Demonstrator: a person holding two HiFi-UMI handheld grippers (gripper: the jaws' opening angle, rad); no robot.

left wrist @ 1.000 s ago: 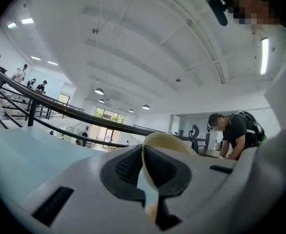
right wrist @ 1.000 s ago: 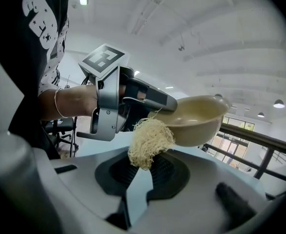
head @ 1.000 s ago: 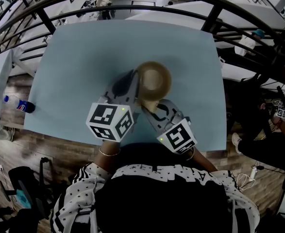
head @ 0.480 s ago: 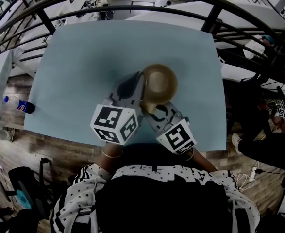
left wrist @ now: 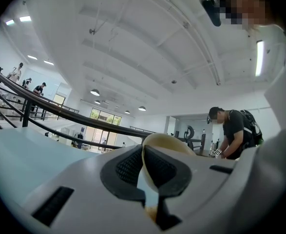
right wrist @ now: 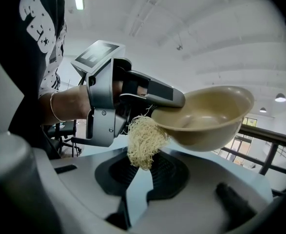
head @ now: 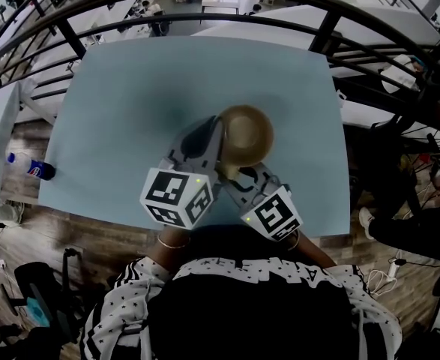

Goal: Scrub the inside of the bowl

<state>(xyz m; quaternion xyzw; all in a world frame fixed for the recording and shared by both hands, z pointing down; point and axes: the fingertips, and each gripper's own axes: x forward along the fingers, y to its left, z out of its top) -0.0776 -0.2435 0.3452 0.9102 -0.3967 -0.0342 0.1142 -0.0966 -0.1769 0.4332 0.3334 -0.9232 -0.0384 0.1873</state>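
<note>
"Where's the bowl (right wrist: 206,113)?"

"Up off the blue table (head: 130,96). My left gripper (left wrist: 145,172) has its jaws pinched tight on the rim."

"And your right gripper (right wrist: 142,172)?"

"Its jaws are clamped on a pale fibrous scrubber (right wrist: 143,140), which sits against the bowl's rim, just beside the left gripper."

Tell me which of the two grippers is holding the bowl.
The left gripper: its jaws are clamped on the rim of the tan round bowl. The right gripper grips a pale fibrous scrubber instead.
</note>
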